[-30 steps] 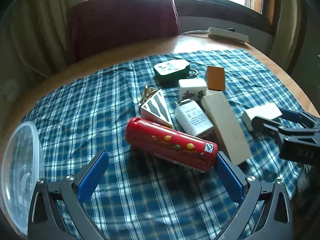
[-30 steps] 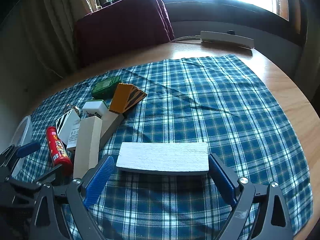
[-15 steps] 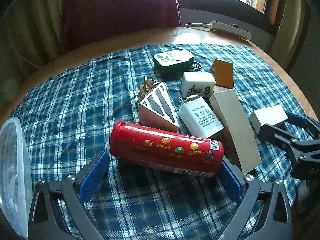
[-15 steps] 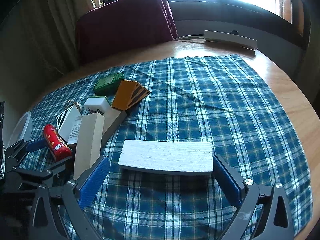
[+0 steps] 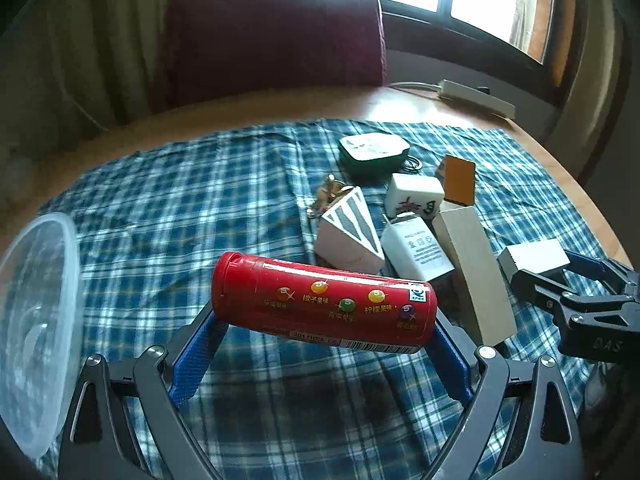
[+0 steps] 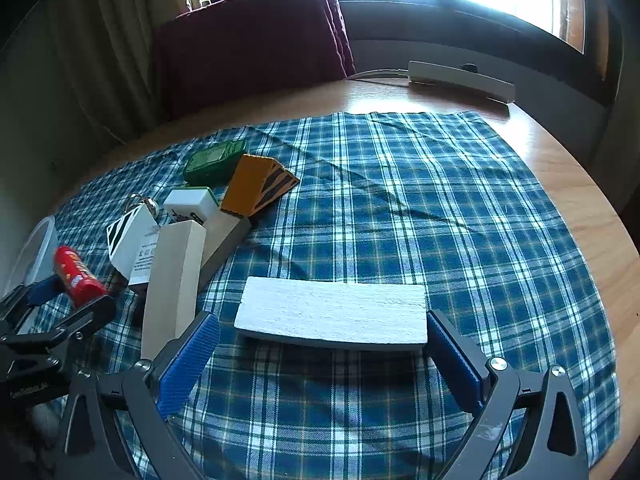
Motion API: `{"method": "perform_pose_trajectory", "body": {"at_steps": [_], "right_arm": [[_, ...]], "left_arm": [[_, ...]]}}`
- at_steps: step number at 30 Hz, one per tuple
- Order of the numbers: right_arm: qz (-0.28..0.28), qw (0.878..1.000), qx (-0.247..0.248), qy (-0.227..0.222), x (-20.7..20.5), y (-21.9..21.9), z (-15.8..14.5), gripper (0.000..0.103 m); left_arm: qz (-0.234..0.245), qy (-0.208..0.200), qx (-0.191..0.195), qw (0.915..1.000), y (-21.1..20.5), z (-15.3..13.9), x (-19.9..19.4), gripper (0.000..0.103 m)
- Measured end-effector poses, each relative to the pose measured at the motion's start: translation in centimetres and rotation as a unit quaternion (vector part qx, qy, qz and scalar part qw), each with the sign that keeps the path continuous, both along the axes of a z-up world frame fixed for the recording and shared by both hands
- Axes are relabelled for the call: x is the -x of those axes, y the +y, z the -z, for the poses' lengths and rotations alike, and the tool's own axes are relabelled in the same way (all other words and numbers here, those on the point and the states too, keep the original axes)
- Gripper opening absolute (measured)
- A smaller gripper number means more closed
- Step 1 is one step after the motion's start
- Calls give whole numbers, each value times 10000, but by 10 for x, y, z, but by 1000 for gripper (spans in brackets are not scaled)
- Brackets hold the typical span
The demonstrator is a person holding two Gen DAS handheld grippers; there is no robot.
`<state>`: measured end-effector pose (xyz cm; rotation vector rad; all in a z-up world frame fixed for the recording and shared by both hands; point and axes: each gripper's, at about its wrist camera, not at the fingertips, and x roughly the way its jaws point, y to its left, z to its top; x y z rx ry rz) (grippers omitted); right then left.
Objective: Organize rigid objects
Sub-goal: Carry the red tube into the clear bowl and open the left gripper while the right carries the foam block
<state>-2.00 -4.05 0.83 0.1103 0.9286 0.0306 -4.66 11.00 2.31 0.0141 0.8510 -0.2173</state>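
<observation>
Red tube [image 5: 322, 305] — barcode, "2011026" | left gripper [image 5: 320, 344] clamps it

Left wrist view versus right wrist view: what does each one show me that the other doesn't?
Only the left wrist view shows the left tool closed on the ends of the red cylindrical candy tube, label readable, and most of the clear plastic lid.

Only the right wrist view shows the right tool open around the flat white foam block, with gaps at both ends, and the orange wedge's striped side.

Both show the blue plaid cloth, the green tin, the long pale wooden block and the white power strip.
</observation>
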Motion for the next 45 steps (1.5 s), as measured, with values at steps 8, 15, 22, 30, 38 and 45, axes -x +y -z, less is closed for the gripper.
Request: {"method": "perform_pose_trajectory", "body": {"at_steps": [8,15,22,30,38,45], "right_arm": [[-7,9998,178,38,-4,13,7,102],[114,9995,287,-17,-1,12,9,94],[118,9997,233,-39,0,11,9,94],[260,9994,-154,-158,14,-16,2,94],[311,9969,-495,-524,40,-39,-23,94],[66,9953,-679,-687,55,-34,-41,94]], "left_arm": [[-215,-316,-261,9989,3,-8,16,94],[-336,-397,-329,9981,0,-9,20,94],[-502,-424,-232,9976,9,-12,23,94],[-680,-637,-165,9955,27,-19,31,94],[-966,-830,-92,9918,57,-31,39,94],[-1309,-1041,-153,9858,88,-40,52,94]]}}
